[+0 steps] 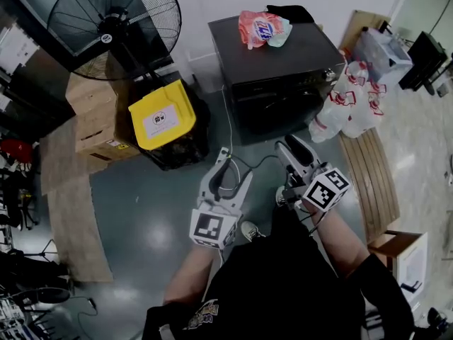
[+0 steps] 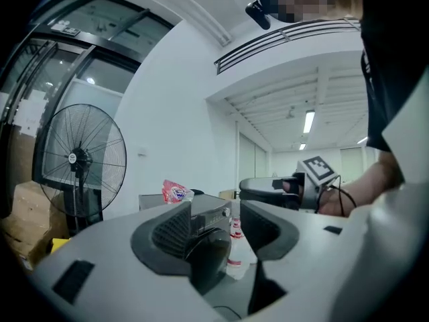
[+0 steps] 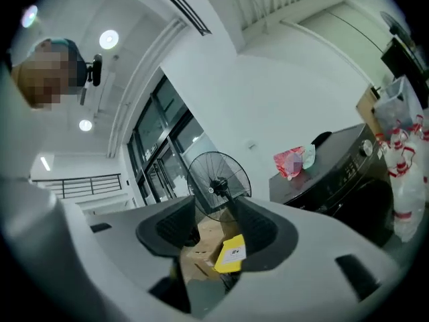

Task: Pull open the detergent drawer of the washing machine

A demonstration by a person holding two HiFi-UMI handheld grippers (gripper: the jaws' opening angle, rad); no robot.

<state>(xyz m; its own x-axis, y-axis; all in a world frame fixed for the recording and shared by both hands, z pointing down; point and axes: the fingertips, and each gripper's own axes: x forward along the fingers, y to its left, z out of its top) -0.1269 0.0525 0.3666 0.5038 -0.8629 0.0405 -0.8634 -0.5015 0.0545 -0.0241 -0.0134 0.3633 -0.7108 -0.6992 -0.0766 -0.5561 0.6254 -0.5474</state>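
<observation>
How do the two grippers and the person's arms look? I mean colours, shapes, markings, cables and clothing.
The left gripper and the right gripper have light grey bodies, and their fingers carry dark ribbed pads. Each bears a white cube with black square markers. A black cable loops by the right one. The person wears a black short-sleeved top.

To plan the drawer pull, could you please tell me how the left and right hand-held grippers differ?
The left hand-held gripper faces the washing machine; the right hand-held gripper faces the fan and yellow-lidded bin. The right sits before the machine's front; the left, nearer the bin. Both are open and empty.
</observation>
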